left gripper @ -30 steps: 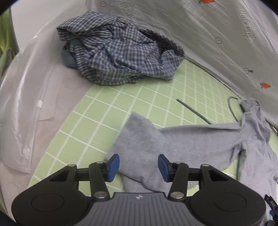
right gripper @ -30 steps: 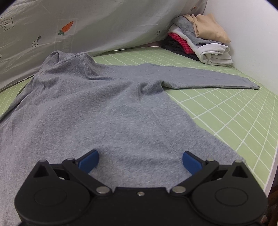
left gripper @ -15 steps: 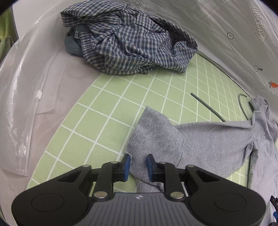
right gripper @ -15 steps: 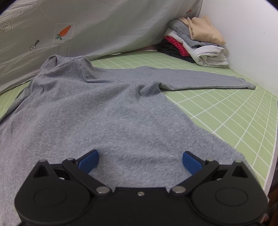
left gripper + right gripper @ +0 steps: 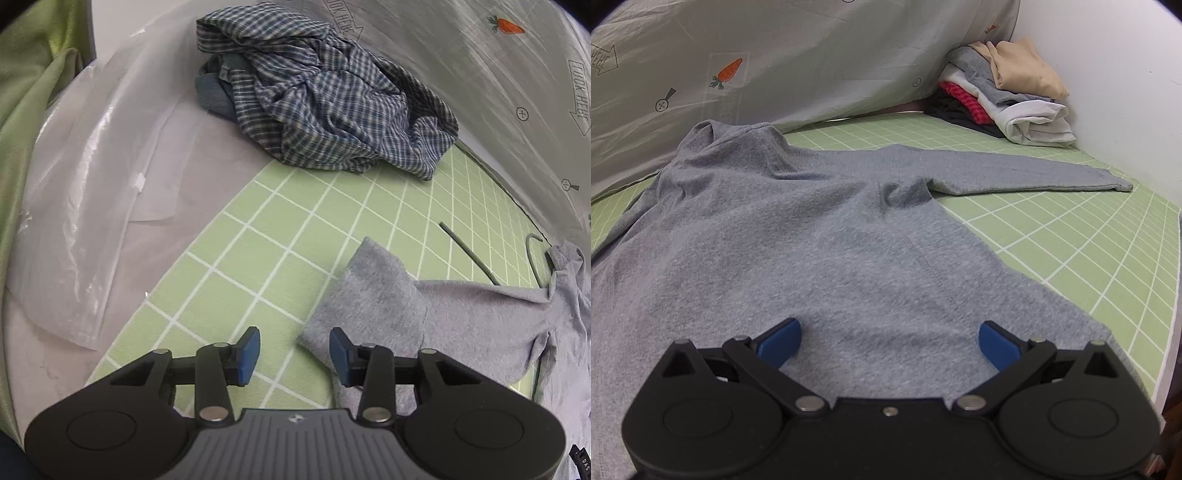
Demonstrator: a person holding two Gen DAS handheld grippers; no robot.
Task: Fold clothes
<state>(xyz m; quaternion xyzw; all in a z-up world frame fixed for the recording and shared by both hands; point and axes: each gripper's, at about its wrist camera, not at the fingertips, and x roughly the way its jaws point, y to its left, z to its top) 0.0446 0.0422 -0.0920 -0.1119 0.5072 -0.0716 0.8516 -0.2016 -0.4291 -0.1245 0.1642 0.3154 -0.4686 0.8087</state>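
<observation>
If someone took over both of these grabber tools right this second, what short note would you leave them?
Left gripper: open, holding nothing, at the cuff of the grey shirt's left sleeve.
Right gripper: open, over the grey shirt.
Shirt lies spread on the green mat, right sleeve stretched out.
Done: folded stack in the corner.
Left: fold this shirt, then the plaid shirt.

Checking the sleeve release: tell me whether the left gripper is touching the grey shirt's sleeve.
Cannot tell. In the left wrist view the left gripper is open, and its right pad overlaps the grey shirt's sleeve edge; no clear gap or contact shows.
</observation>
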